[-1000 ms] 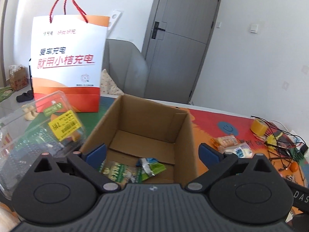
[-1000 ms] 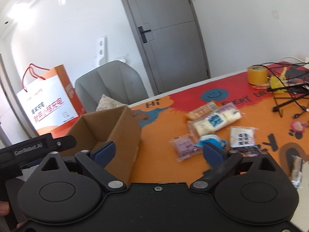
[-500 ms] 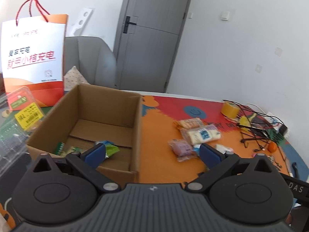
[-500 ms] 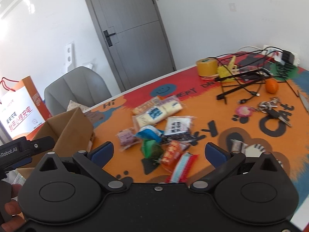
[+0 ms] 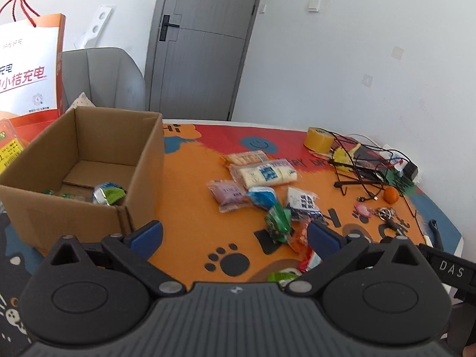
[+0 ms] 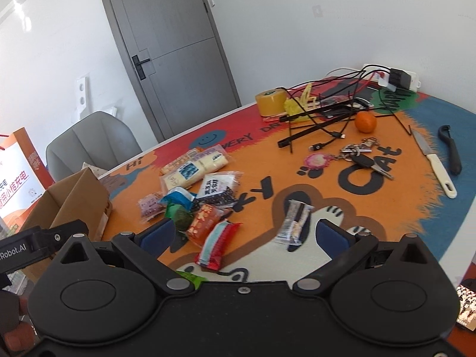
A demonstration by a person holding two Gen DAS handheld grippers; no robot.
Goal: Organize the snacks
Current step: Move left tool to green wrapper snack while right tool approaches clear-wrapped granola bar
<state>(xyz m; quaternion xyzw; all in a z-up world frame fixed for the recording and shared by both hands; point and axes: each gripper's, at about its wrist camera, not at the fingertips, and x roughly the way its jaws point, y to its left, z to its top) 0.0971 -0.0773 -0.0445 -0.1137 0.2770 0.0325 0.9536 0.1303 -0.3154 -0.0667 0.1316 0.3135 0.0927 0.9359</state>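
both tongs gape wide, holding nothing: left tongs [image 5: 235,232], right tongs [image 6: 242,232]. the snacks [image 6: 197,190] lie heaped on the desk [image 6: 386,208] beside the box [image 5: 89,160], which holds a green packet [image 5: 108,193].

Both wrist views face the snack pile [image 5: 267,196] from above.

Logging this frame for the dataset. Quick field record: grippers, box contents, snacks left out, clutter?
left gripper: open, empty
right gripper: open, empty
box: open, a few green packets inside
snacks: loose pile on the mat, outside box
stray packet: apart from pile
clutter: tape, cables, orange, keys, knife
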